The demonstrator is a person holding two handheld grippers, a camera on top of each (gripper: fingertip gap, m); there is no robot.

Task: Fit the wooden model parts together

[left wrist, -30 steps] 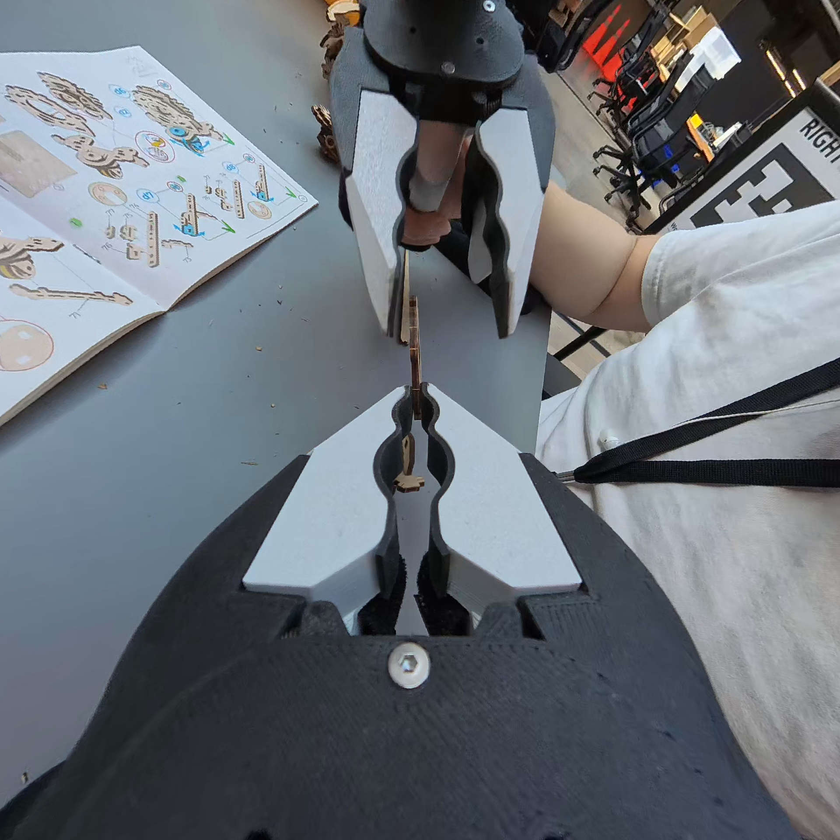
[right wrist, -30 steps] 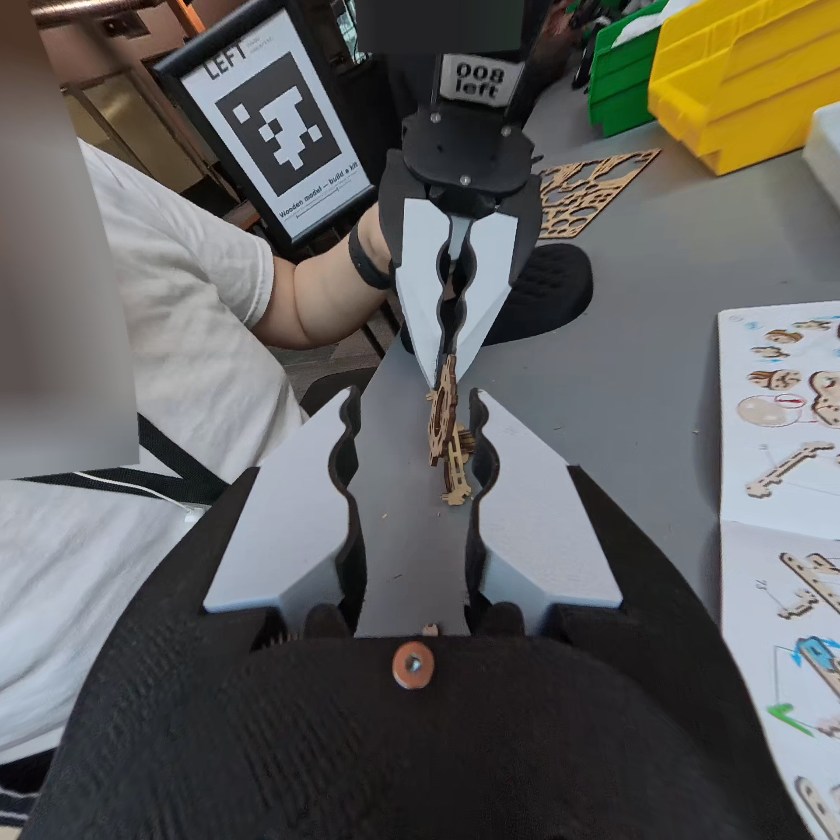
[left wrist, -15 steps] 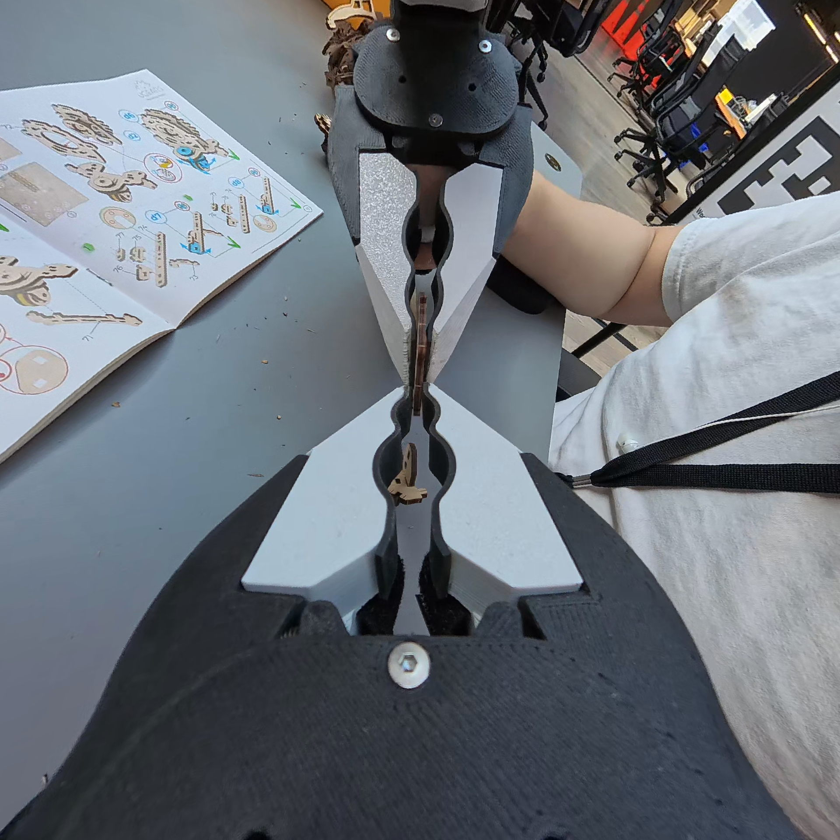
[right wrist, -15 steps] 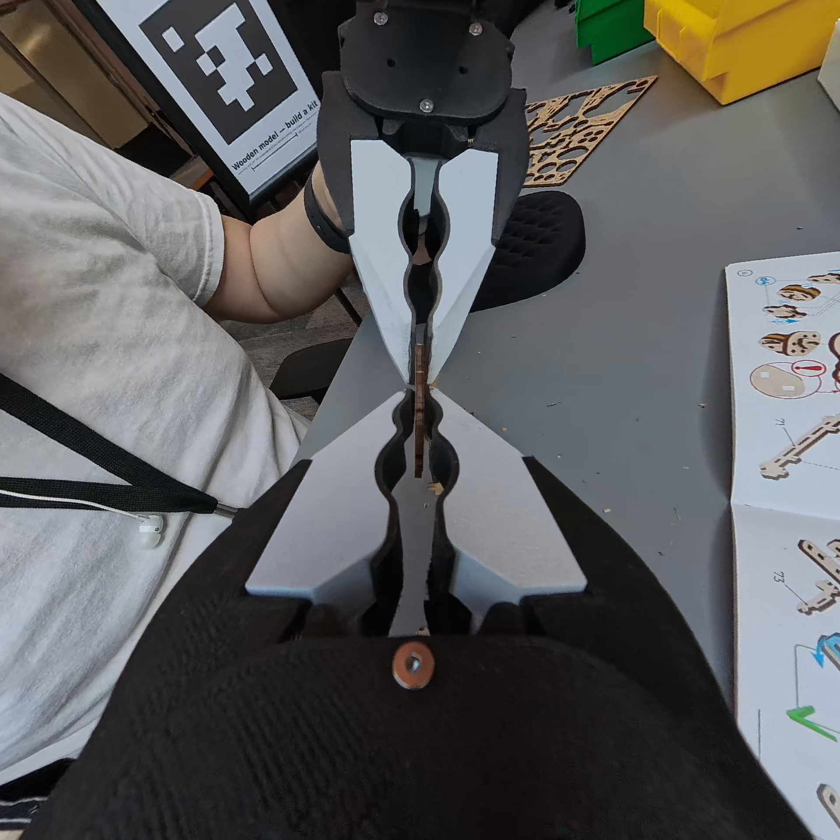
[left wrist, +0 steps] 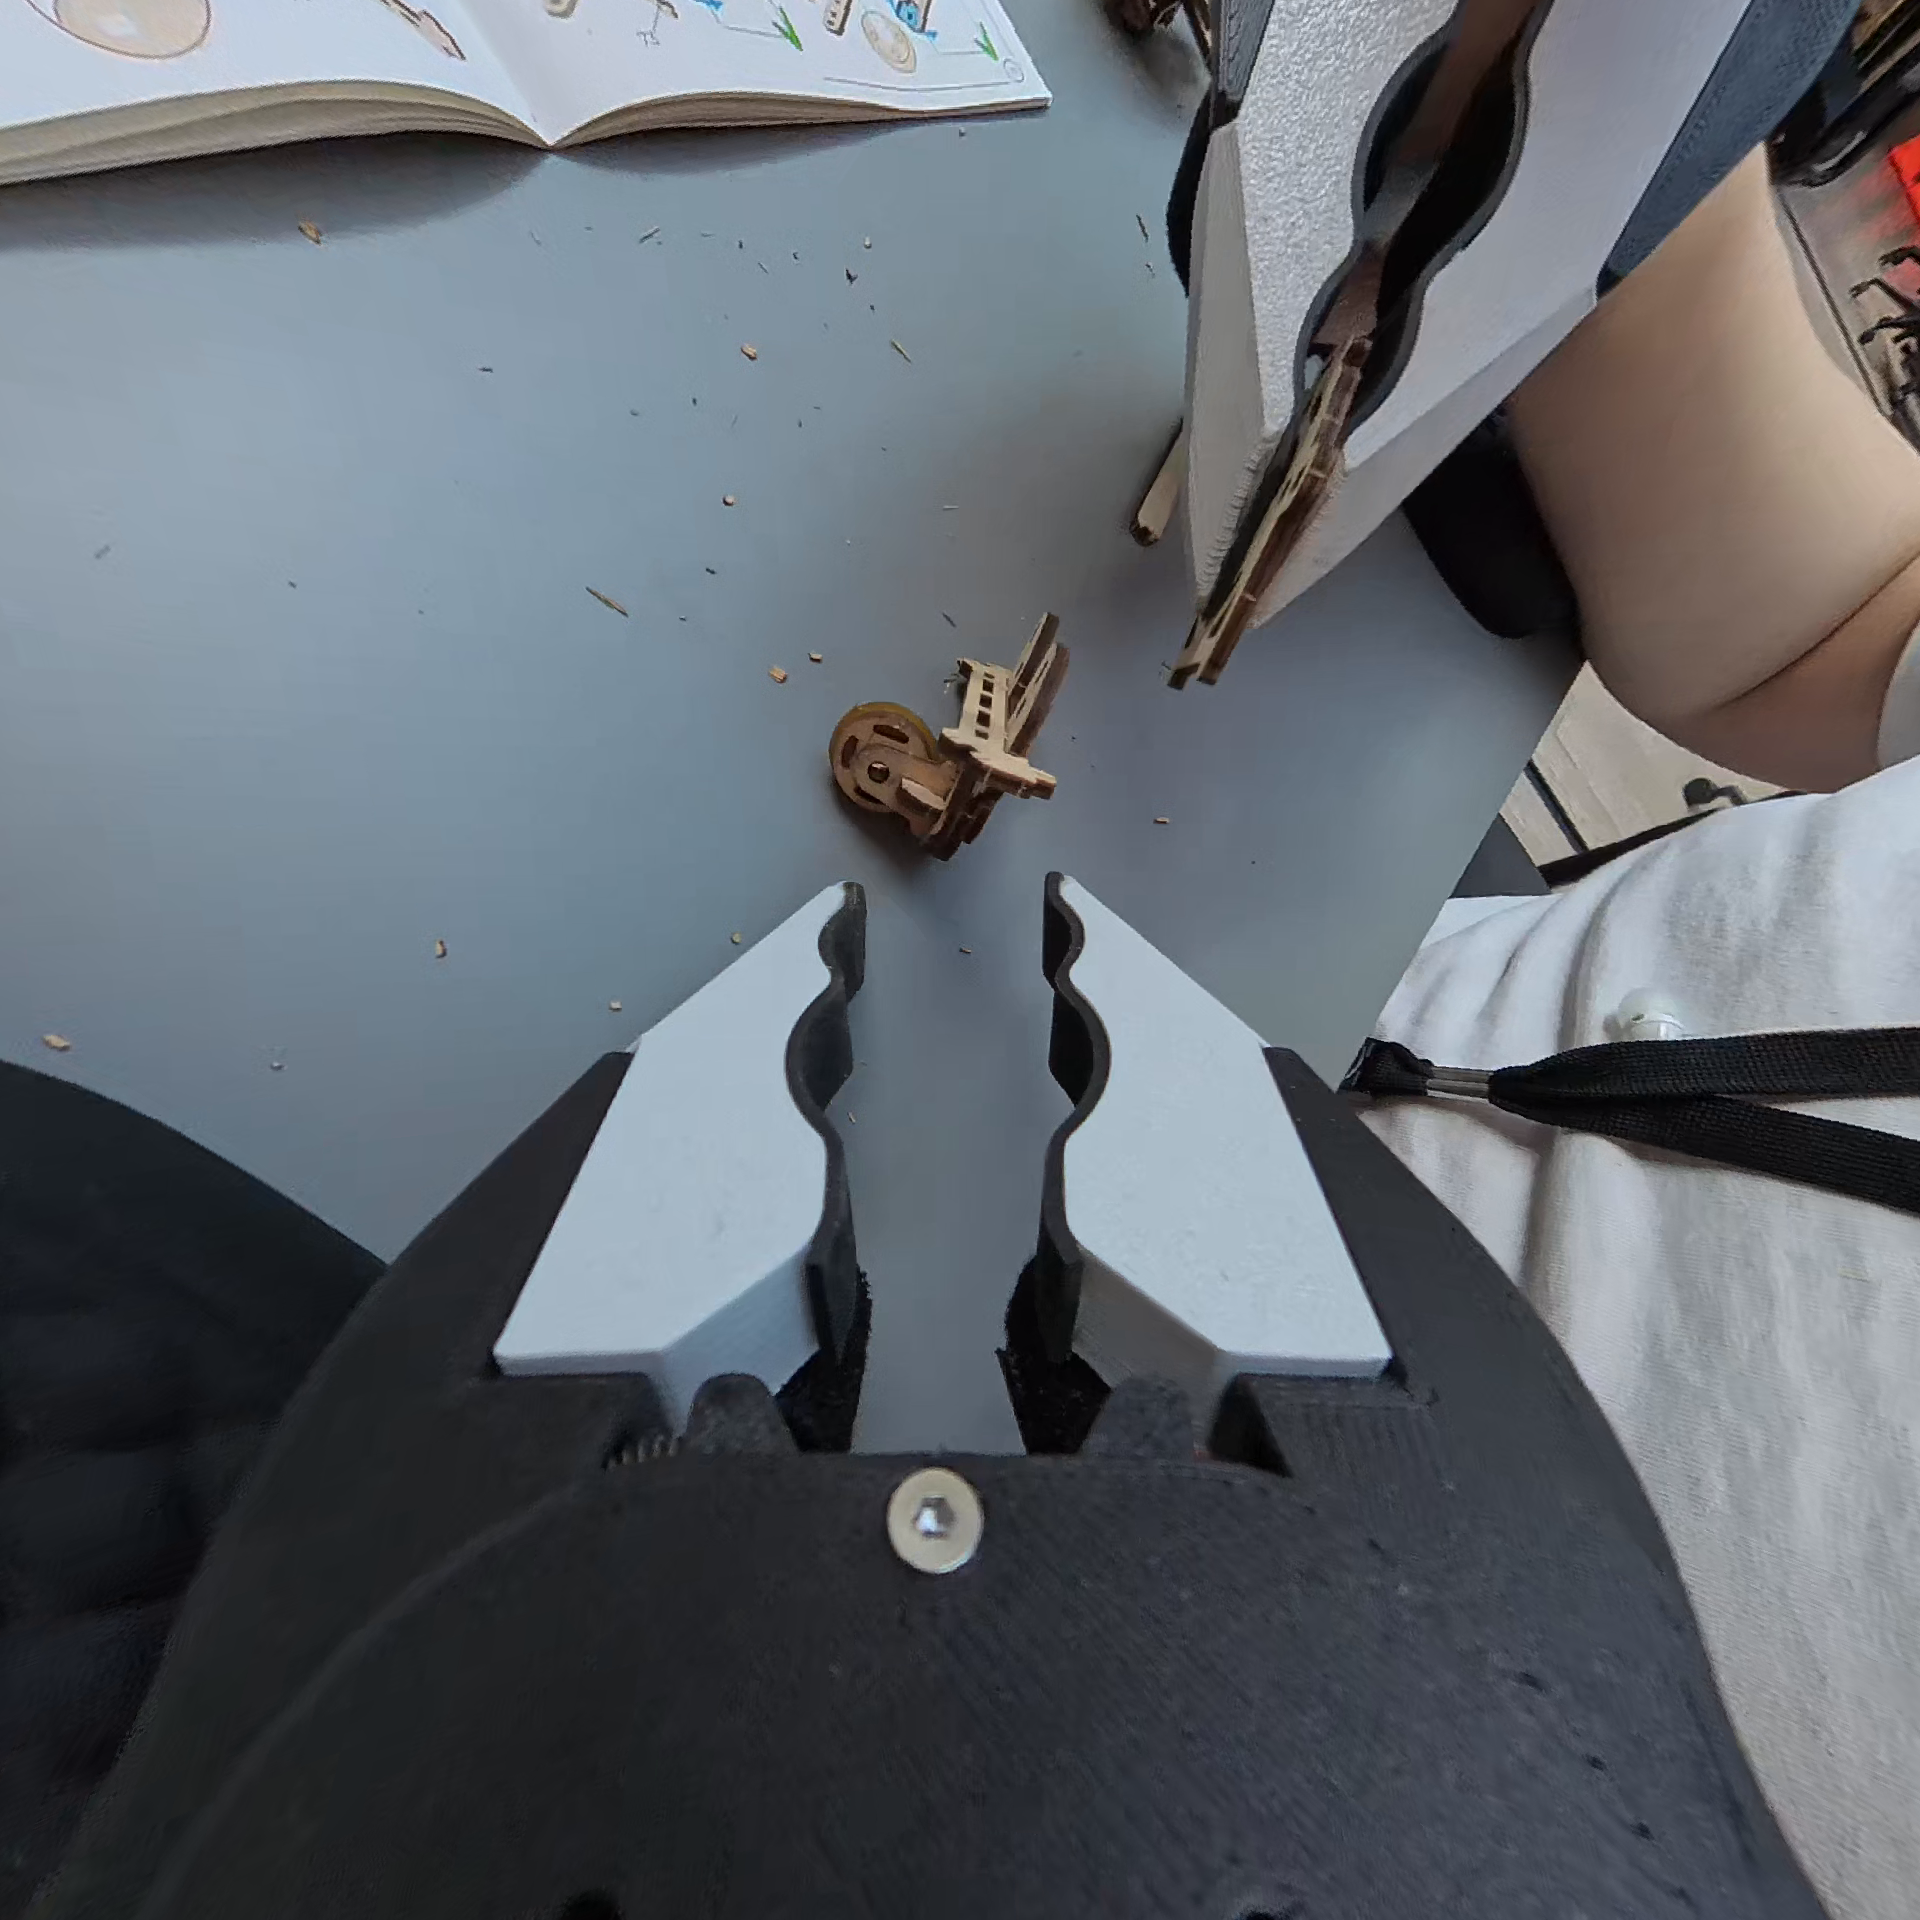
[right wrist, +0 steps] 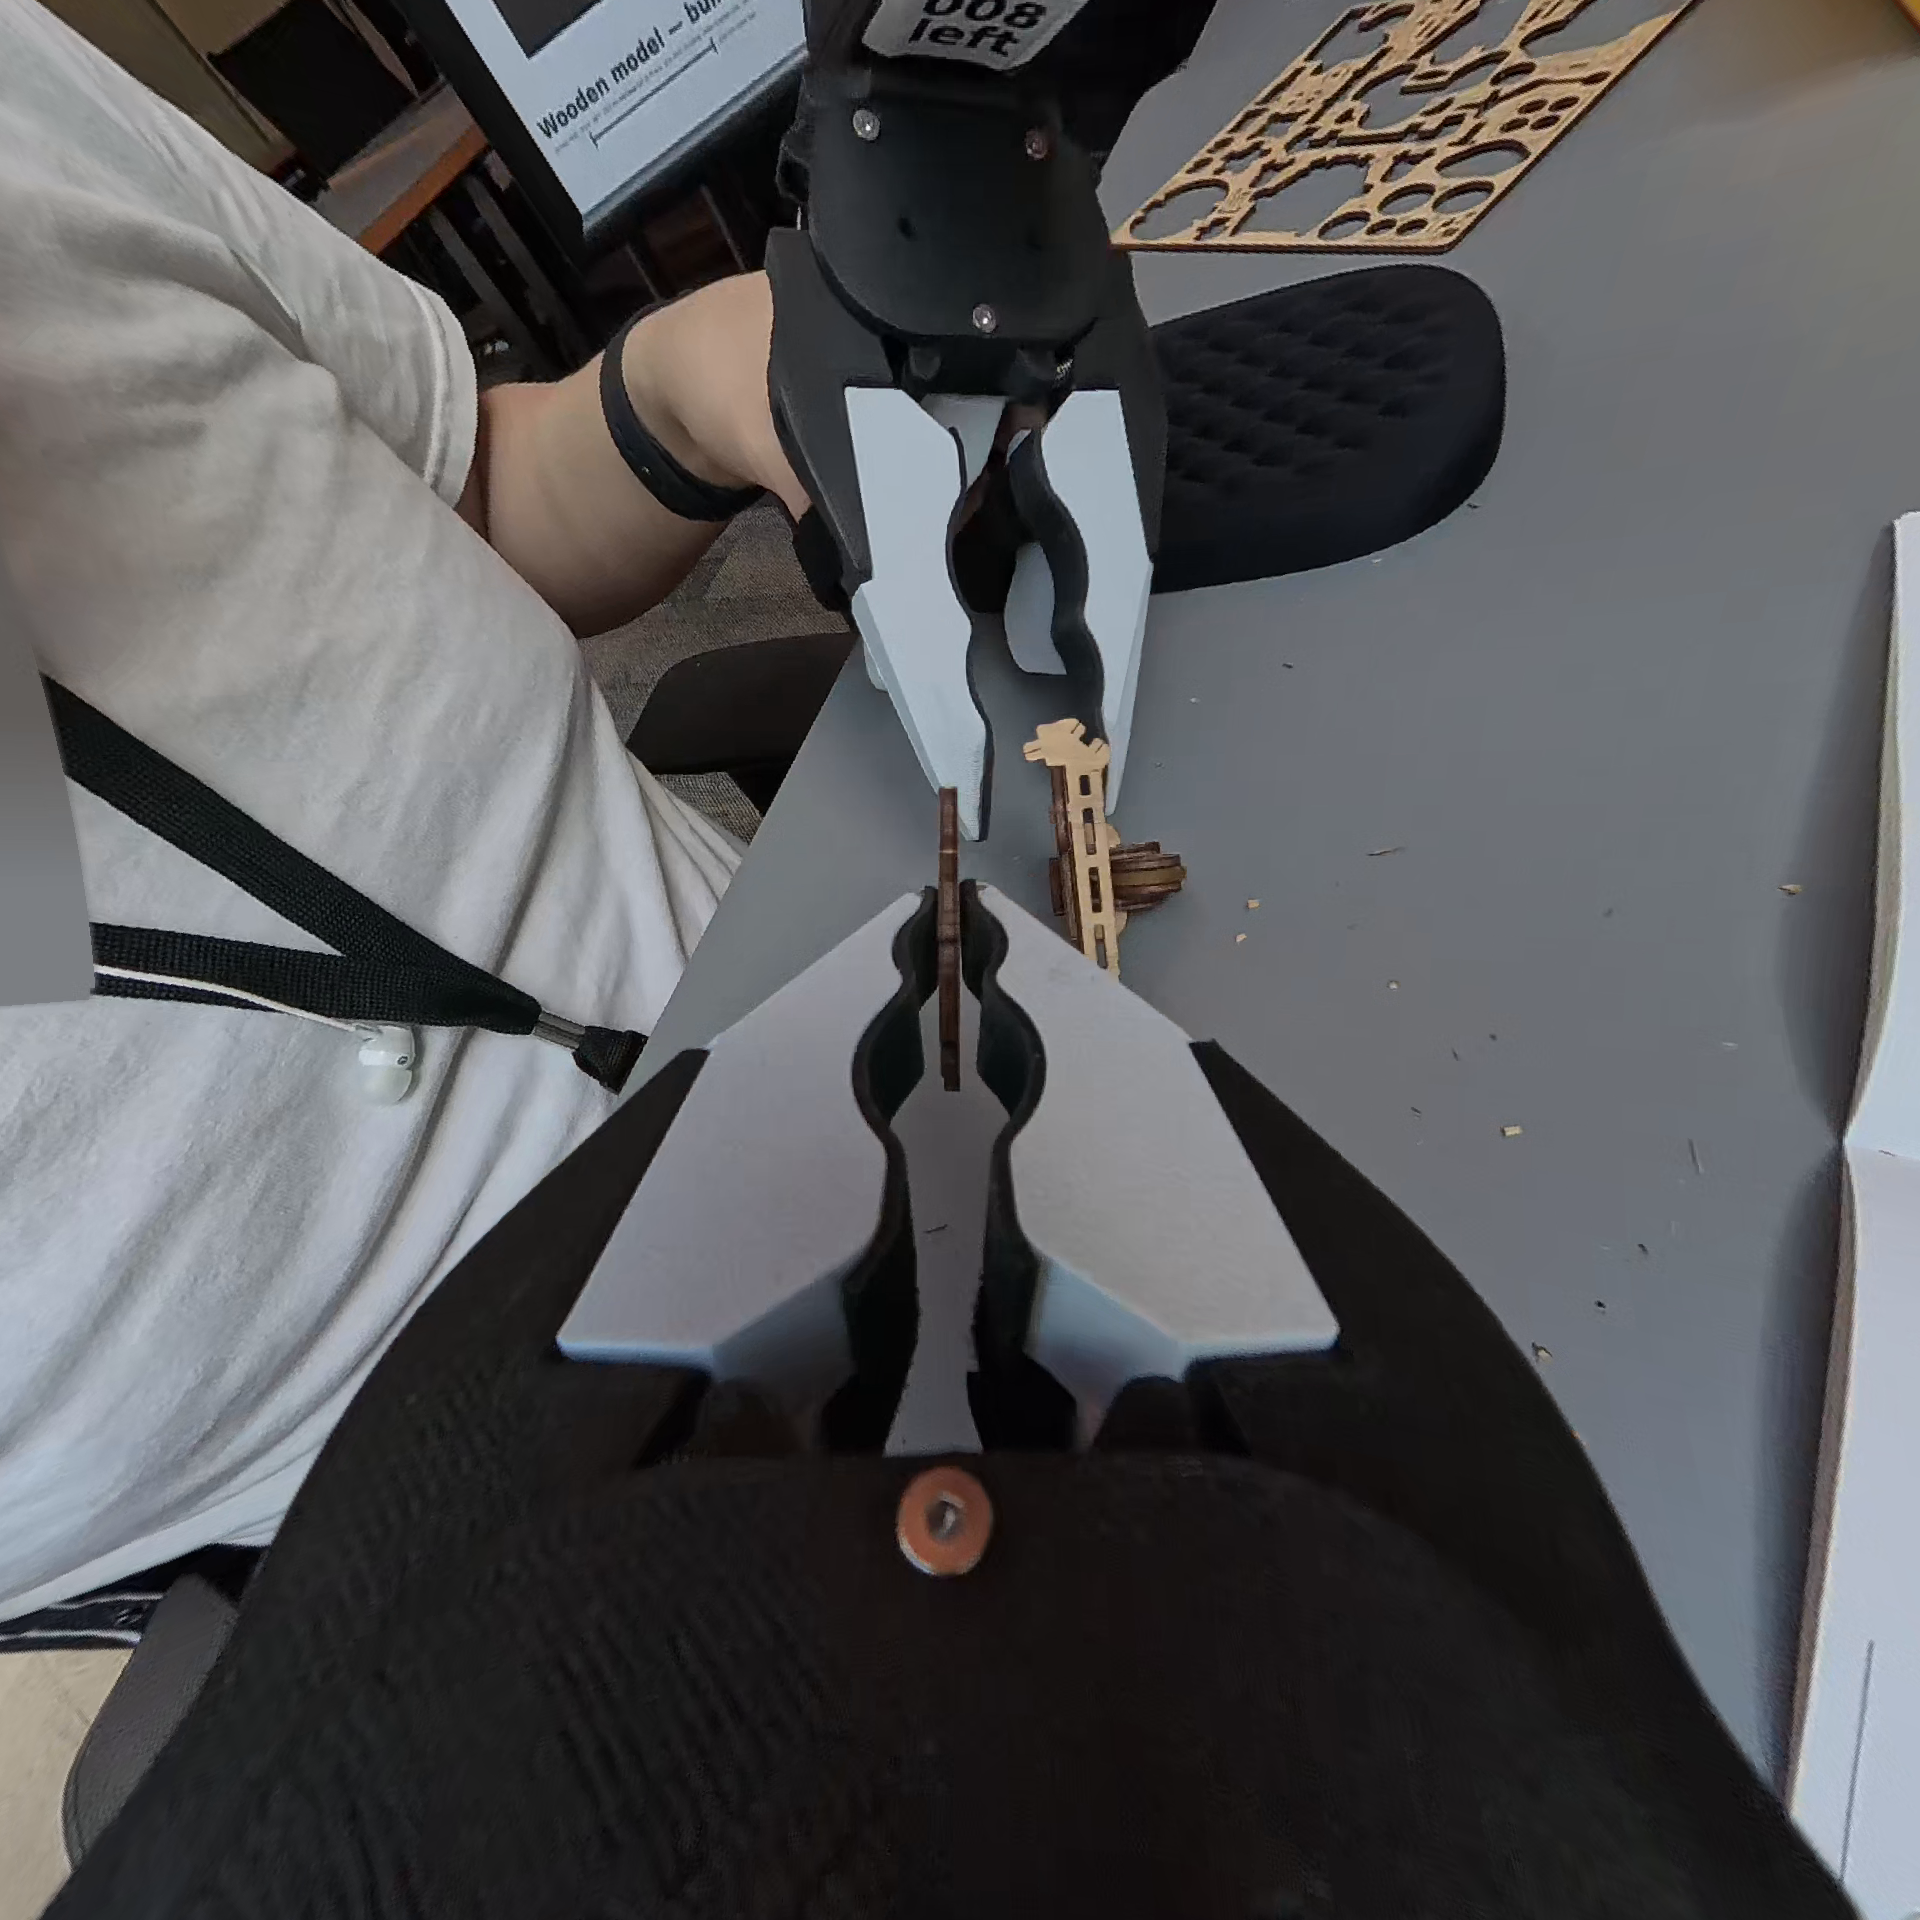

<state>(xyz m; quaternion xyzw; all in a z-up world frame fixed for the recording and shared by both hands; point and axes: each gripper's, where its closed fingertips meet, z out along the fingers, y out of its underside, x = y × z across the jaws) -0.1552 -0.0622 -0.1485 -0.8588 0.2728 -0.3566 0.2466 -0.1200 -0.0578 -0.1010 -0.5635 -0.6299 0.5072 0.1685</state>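
A small wooden assembly (left wrist: 940, 753) with a round wheel and a ladder-like strip lies on the grey table (left wrist: 416, 623). My left gripper (left wrist: 951, 894) is open and empty, its tips just short of the assembly. My right gripper (right wrist: 948, 891) is shut on a thin flat wooden part (right wrist: 948, 862), held edge-on above the table's near edge. In the left wrist view the right gripper (left wrist: 1231, 613) hangs at upper right with that part (left wrist: 1273, 520) sticking out below its tips. In the right wrist view the left gripper (right wrist: 1039, 816) points down beside the assembly (right wrist: 1091, 873).
An open instruction booklet (left wrist: 520, 62) lies at the far side, and its white page (right wrist: 1881, 935) shows at the right. A cut-out wooden sheet (right wrist: 1382, 135) and a black pad (right wrist: 1330, 416) lie behind the left gripper. Wood chips litter the table. A person's white shirt (left wrist: 1714, 1403) borders the table edge. The tips of one gripper are about 7 centimetres away from the tips of the other.
My left gripper has opened and let go of the wooden assembly, which now lies on the table. The grippers, tip to tip before, have moved apart. The right gripper stays shut on the flat part.
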